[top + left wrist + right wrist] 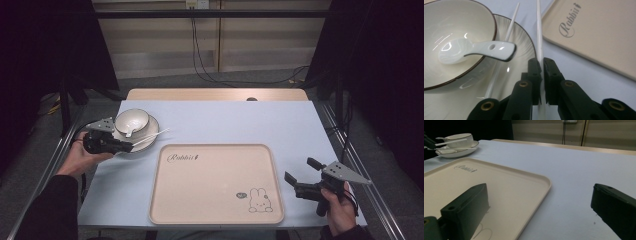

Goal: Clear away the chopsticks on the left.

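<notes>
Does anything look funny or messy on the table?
Nothing is spilled or broken. The only odd bit: the two chopsticks are split up. The left hand-held gripper pinches one white chopstick, while the other chopstick lies on the plate beside the bowl.

The bowl [454,22], plate [521,42] and spoon [481,48] are gleaming like glazed ceramic, catching bright highlights. The white chopsticks [539,32] are looking smooth and glossy. The beige tray [215,185] is showing a matt plastic finish, and the pale blue surface [240,120] is looking matt. The left claw [541,62] is appearing as dull black plastic with brass-coloured rivets.
</notes>
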A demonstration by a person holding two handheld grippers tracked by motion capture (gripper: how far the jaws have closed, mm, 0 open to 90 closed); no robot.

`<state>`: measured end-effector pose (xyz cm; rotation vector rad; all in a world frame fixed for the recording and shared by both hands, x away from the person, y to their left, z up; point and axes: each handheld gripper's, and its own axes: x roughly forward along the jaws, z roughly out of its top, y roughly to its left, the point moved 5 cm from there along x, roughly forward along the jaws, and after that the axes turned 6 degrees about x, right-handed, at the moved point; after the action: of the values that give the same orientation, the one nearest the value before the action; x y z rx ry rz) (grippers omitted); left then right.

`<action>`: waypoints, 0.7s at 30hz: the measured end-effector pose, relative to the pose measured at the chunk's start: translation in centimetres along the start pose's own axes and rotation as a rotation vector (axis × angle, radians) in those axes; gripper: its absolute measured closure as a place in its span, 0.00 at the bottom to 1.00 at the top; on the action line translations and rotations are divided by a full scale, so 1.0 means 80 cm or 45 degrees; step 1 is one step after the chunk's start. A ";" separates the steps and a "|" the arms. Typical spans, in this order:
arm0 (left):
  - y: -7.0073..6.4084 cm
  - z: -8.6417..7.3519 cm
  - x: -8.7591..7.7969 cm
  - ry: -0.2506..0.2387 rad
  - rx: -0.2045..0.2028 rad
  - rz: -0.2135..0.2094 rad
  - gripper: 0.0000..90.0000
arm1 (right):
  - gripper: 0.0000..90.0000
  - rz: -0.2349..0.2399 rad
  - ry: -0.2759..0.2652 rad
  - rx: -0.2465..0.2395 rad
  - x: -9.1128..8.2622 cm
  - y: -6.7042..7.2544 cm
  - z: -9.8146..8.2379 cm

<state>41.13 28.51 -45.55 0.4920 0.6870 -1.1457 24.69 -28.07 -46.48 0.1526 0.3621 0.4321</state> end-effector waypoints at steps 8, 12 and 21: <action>-0.030 0.017 -0.001 -0.029 -0.072 -0.021 0.94 | 0.01 0.003 0.000 -0.006 0.000 0.001 0.000; -0.039 0.023 -0.001 -0.056 -0.123 -0.023 0.95 | 0.01 0.003 -0.006 -0.014 -0.001 0.000 0.001; -0.061 0.030 0.006 -0.081 -0.244 0.013 0.95 | 0.01 0.006 -0.001 -0.013 -0.001 0.002 0.000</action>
<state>37.27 24.92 -44.26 0.2955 0.7296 -1.0690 24.59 -27.97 -46.41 0.1434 0.3587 0.4382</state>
